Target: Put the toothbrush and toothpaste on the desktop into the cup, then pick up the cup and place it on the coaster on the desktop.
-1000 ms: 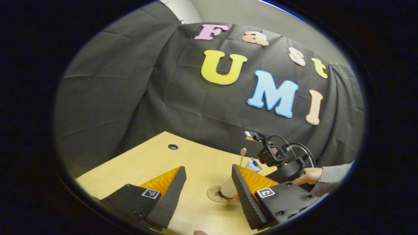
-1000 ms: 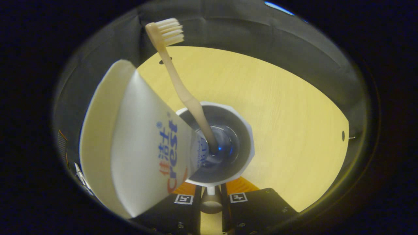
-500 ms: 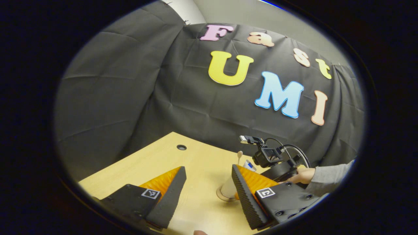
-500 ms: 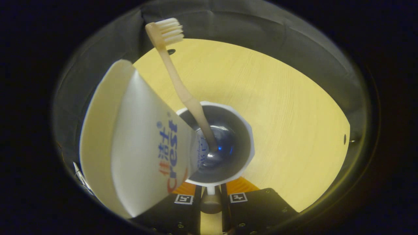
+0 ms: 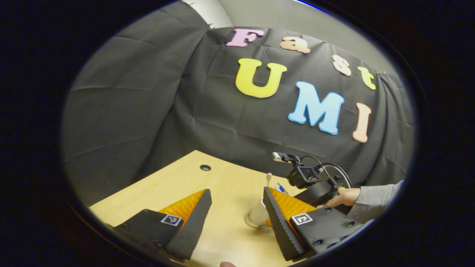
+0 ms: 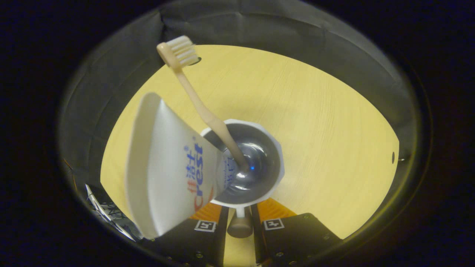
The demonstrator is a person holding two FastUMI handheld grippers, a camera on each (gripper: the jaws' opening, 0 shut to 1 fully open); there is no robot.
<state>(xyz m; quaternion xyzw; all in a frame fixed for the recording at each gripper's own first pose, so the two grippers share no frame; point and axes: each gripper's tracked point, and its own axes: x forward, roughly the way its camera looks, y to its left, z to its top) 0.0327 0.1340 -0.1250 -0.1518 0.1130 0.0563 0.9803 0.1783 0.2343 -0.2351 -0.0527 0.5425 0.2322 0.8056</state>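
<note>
A white cup [image 6: 243, 163] stands upright on the brown coaster [image 5: 251, 224] on the wooden desktop [image 6: 319, 122]. A beige toothbrush [image 6: 196, 104] and a white toothpaste tube [image 6: 167, 174] lean out of it. My right gripper [image 6: 240, 215] looks down into the cup from above. Its fingers sit just apart on either side of the cup's small handle [image 6: 239, 227]. In the left gripper view, the cup [image 5: 258, 214] is partly hidden behind one finger. My left gripper [image 5: 235, 191] hovers open near it with nothing between its fingers.
A hand [image 5: 343, 198] in a grey sleeve holds the right gripper at the desk's right side. A cable hole [image 5: 205, 167] lies near the far edge of the desk. Bare wood spreads to the left of the cup.
The cup came down over the coaster and now stands on it. In the right gripper view the fingers have parted a little and the cup looks smaller, farther off.
</note>
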